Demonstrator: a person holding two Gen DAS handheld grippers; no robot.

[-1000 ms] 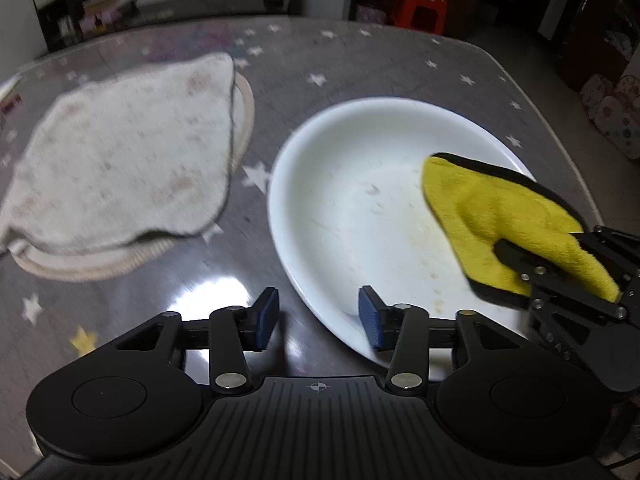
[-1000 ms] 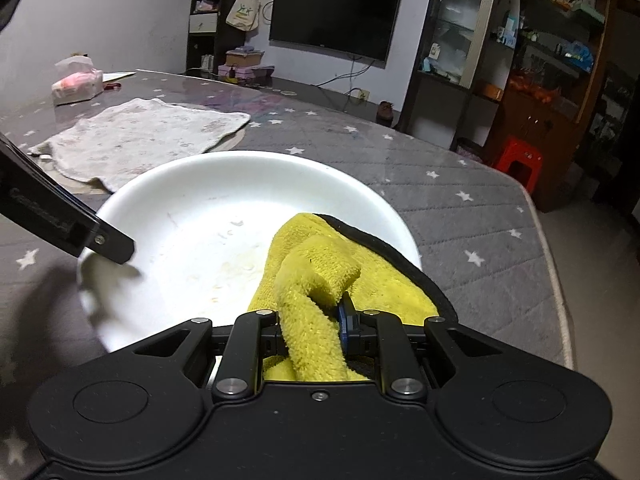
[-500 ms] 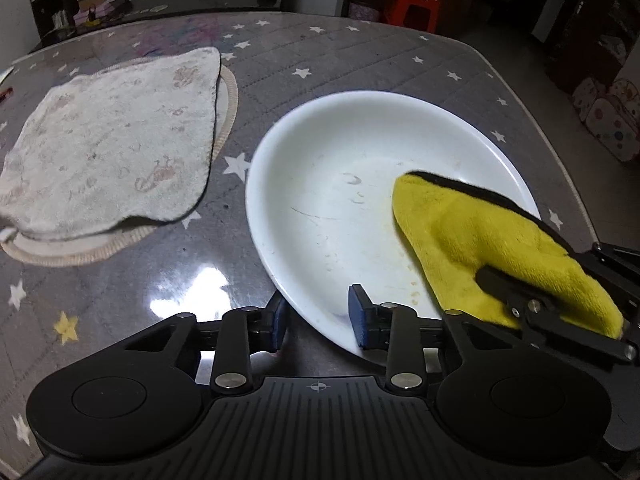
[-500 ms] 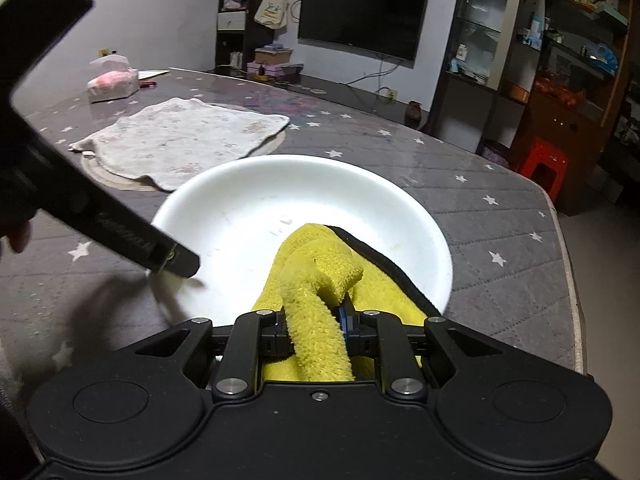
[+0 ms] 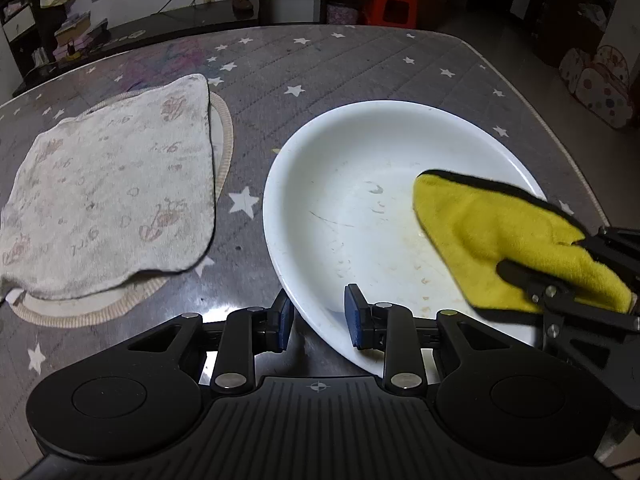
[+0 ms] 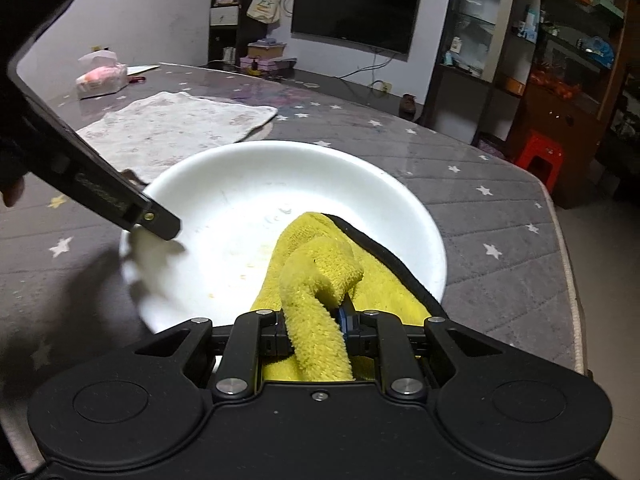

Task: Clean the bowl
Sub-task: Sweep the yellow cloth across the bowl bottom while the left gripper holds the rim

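Note:
A wide white bowl (image 5: 360,160) with faint food smears sits on the grey star-patterned table. My left gripper (image 5: 316,320) is open and straddles the bowl's near rim, one finger outside and one inside, with a gap still showing. From the right wrist view, one of its fingers (image 6: 152,220) reaches the bowl's (image 6: 248,176) left rim. My right gripper (image 6: 316,328) is shut on a yellow cloth (image 6: 320,264) with a black edge. The cloth (image 5: 480,232) lies on the right side of the bowl's inside, with the right gripper (image 5: 560,280) behind it.
A stained beige towel (image 5: 108,200) lies over a round woven mat (image 5: 226,140) left of the bowl. A tissue pack (image 6: 102,80) sits at the far end of the table. The table edge (image 6: 568,280) runs close on the right, with a red stool (image 6: 544,156) beyond.
The left gripper's fingers have narrowed and come around the bowl's near rim. The yellow cloth has slid a little further into the bowl with the right gripper.

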